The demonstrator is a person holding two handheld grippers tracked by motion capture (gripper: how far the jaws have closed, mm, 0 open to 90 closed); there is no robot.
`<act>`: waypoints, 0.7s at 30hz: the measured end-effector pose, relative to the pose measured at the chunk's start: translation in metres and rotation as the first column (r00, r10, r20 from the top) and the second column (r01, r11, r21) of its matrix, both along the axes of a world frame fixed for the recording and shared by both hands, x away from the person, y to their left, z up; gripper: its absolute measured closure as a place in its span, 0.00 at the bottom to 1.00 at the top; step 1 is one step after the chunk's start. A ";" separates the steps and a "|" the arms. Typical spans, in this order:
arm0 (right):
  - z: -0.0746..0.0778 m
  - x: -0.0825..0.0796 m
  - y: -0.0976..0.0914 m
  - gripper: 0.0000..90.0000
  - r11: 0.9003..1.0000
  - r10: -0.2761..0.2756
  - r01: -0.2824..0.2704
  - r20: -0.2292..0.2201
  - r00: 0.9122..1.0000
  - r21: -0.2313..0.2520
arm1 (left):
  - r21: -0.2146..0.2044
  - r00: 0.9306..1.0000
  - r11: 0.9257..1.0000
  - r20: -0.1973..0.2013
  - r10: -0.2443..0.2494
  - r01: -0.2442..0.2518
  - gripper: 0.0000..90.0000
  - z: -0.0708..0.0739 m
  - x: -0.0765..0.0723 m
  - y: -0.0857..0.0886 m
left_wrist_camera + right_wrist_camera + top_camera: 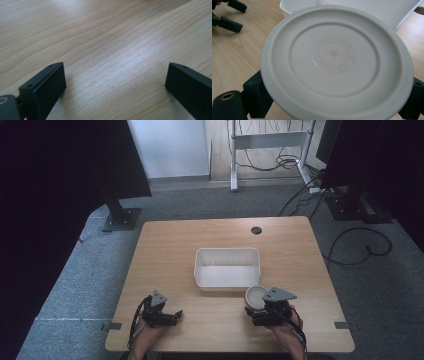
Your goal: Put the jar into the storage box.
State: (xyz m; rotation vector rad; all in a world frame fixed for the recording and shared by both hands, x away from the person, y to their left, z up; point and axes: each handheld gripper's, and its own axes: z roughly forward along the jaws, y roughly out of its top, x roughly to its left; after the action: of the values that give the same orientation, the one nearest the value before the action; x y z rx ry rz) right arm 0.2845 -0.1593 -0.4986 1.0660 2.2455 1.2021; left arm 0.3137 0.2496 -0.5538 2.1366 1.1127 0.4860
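Observation:
A round white dish (334, 62) faces the right gripper view with its flat embossed face, tilted up off the wood. My right gripper (335, 105) is shut on it, one black jaw at each side of its rim. From above, the dish (256, 296) sits at the tip of the right gripper (256, 309), just in front of a white rectangular bin (227, 251). The bin's wall (387, 12) rises right behind the dish. My left gripper (172, 316) rests low over the table's near left, and in its own view the left gripper (115, 85) is open over bare wood.
The wooden table (165, 255) has a small dark cable hole (256, 230) near its far edge. Beyond it are grey carpet, black stand bases, cables and a white desk frame (267, 140). The left gripper (228, 15) also appears far off in the right gripper view.

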 end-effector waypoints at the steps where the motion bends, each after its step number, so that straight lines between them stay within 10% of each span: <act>1: 0.000 0.001 0.001 0.10 1.000 -0.002 0.002 0.002 1.000 0.003 | 0.000 1.000 1.000 0.000 0.000 0.000 0.03 0.000 0.000 0.000; 21: 0.008 0.017 0.020 0.10 1.000 0.011 -0.012 0.025 1.000 0.023 | -0.001 1.000 1.000 0.000 0.004 -0.004 0.03 0.000 0.000 0.000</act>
State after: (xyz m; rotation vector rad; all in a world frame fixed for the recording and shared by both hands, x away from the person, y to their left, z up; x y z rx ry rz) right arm 0.3018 -0.1396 -0.4907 1.0419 2.2269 1.2424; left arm 0.3134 0.2494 -0.5538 2.1344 1.1177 0.4872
